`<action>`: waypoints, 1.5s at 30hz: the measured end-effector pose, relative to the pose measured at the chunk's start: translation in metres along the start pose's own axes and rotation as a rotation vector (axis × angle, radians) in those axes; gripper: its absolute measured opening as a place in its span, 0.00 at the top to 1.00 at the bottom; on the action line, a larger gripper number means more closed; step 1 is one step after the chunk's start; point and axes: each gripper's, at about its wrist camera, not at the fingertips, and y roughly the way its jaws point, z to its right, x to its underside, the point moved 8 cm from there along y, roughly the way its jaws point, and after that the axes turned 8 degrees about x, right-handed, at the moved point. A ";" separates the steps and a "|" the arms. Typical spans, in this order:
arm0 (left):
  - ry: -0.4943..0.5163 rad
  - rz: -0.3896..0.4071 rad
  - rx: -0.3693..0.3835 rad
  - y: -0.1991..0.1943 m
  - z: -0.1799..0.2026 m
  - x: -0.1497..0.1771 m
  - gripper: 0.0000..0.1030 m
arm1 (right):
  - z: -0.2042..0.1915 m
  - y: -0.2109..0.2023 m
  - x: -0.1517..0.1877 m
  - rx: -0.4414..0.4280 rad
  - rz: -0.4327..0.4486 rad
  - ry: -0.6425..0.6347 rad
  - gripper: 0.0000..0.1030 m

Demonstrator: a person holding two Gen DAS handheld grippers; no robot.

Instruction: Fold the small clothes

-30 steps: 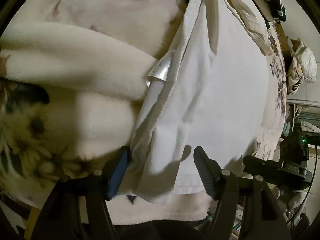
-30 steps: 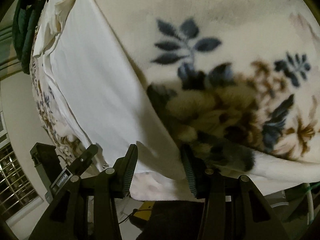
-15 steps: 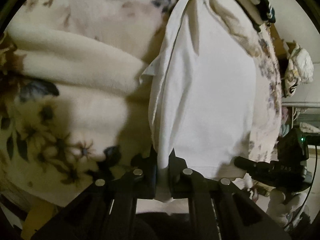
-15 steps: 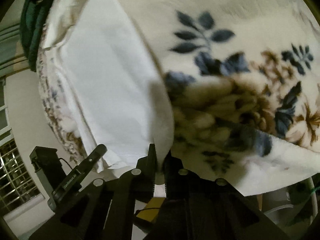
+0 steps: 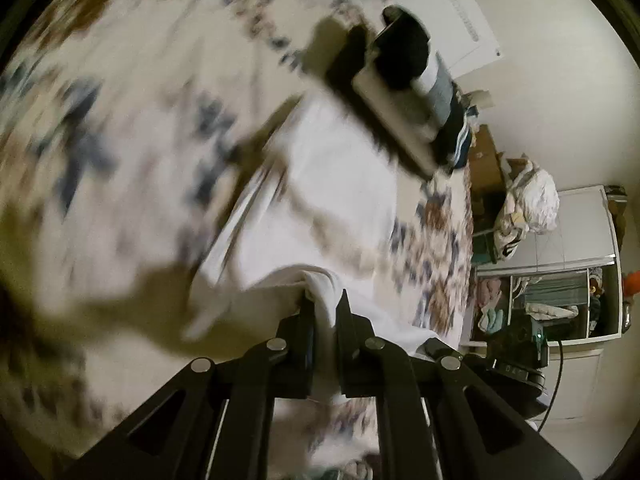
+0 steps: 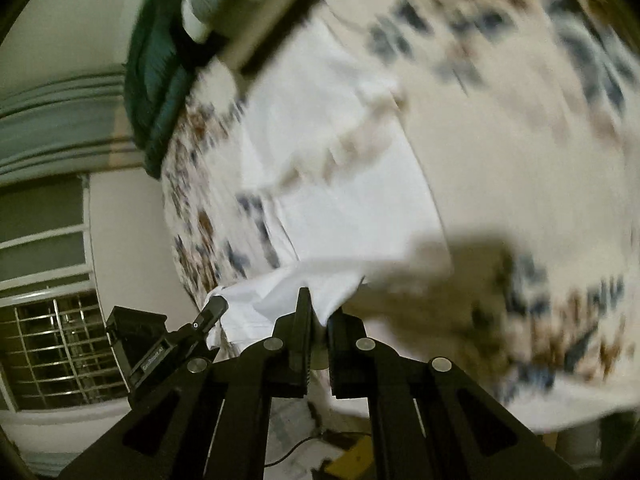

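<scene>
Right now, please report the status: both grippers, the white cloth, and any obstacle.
Left gripper shut on white cloth. Right gripper shut on same cloth's near edge. Cloth lies on floral blanket. Views blurred; nothing blocking seen.

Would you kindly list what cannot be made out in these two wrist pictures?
- Left wrist view: the flowered blanket is smeared by motion, so its pattern is unreadable.
- Left wrist view: the white garment gripped in the left tongs is blurred, and its near end is hidden behind them.
- Right wrist view: the right tongs hide the pinched part; the type of garment is unclear.
</scene>
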 end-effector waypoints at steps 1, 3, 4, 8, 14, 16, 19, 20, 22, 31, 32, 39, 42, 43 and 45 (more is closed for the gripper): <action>0.014 0.012 0.004 0.009 0.004 -0.019 0.94 | -0.005 0.000 -0.017 0.001 0.018 -0.004 0.94; 0.031 0.021 0.009 0.027 0.008 -0.051 0.94 | -0.015 0.003 -0.057 0.010 0.053 -0.003 0.94; 0.030 0.022 0.011 0.032 0.007 -0.062 0.94 | -0.021 0.007 -0.078 0.022 0.073 -0.006 0.94; -0.010 0.007 0.032 0.071 0.003 -0.118 0.89 | -0.037 0.023 -0.145 0.040 0.103 -0.003 0.93; -0.169 0.044 0.148 0.075 -0.022 -0.165 0.54 | -0.038 0.033 -0.209 0.040 0.155 0.037 0.76; -0.187 0.089 0.153 0.060 -0.034 -0.171 0.53 | -0.036 0.028 -0.211 0.036 0.190 0.025 0.58; -0.162 0.114 0.091 0.042 -0.048 -0.170 0.52 | -0.025 0.025 -0.211 0.033 0.186 0.040 0.48; -0.137 0.113 0.058 0.038 -0.050 -0.167 0.52 | -0.018 0.024 -0.206 0.044 0.181 0.040 0.48; -0.066 0.086 -0.014 0.038 -0.051 -0.157 0.52 | -0.007 0.026 -0.202 0.096 0.175 0.036 0.48; 0.198 -0.154 -0.232 0.105 -0.039 -0.127 0.52 | -0.014 0.074 -0.212 0.320 0.106 -0.146 0.48; 0.208 -0.147 -0.241 0.114 -0.037 -0.137 0.52 | -0.016 0.078 -0.219 0.329 0.115 -0.148 0.48; 0.148 -0.101 -0.237 0.135 -0.046 -0.198 0.52 | -0.016 0.074 -0.262 0.342 0.161 -0.068 0.48; 0.109 -0.119 -0.179 0.127 -0.051 -0.190 0.52 | -0.009 0.068 -0.258 0.287 0.142 -0.026 0.48; 0.090 -0.132 -0.158 0.125 -0.054 -0.183 0.52 | -0.004 0.070 -0.256 0.270 0.124 -0.005 0.48; 0.062 -0.150 -0.112 0.132 -0.057 -0.177 0.53 | 0.002 0.077 -0.256 0.248 0.093 0.031 0.48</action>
